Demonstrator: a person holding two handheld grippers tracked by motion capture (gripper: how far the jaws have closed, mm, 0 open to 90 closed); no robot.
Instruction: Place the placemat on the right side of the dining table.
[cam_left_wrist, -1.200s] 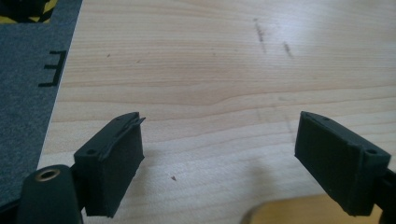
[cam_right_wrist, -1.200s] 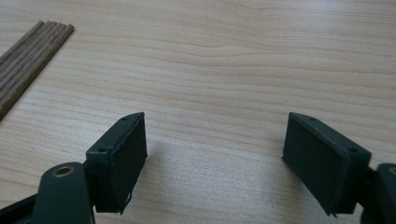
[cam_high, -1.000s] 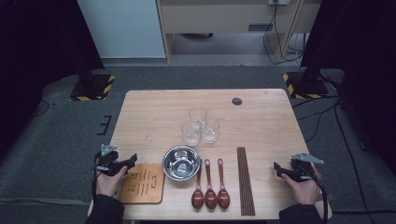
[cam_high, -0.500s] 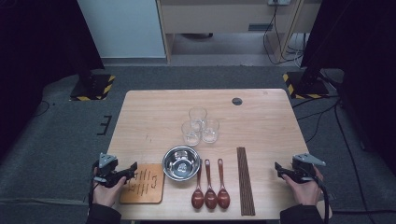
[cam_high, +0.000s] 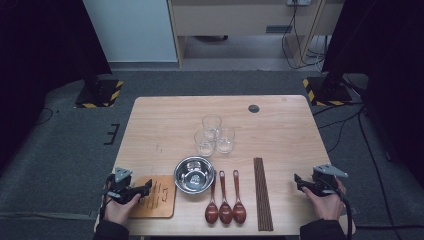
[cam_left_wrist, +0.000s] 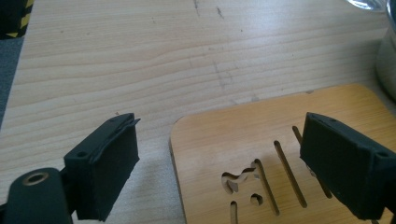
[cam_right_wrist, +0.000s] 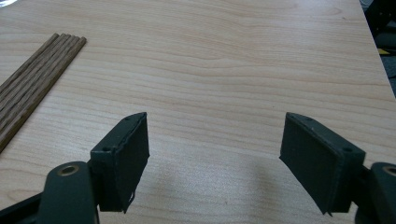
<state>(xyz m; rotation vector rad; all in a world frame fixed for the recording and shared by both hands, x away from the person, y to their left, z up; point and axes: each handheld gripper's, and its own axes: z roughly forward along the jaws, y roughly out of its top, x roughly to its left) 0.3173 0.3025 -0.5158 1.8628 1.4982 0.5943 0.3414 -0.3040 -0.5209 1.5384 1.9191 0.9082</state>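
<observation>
— Where are we now?
— Our left gripper (cam_high: 142, 188) has just been opening its fingers over the wooden board (cam_left_wrist: 261, 140) at the counter's (cam_high: 165, 125) near-left corner; nothing is gripped yet.
— And the right gripper (cam_high: 299, 181)?
— Its fingers stand apart, empty, beside the chopsticks (cam_high: 262, 192).

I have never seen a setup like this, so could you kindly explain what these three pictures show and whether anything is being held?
A person sits at a wooden table holding hand-operated tongs in each hand. The high view looks down from above: left tongs, right tongs. The other two pictures come from cameras riding on each tool, looking along its black jaws. On the table lie three glasses, a steel bowl, three brown spoons, a bundle of chopsticks and a slotted wooden board. The left tongs hover open over the board's corner, having just been opening. The right tongs are open too. Nothing is held.
</observation>
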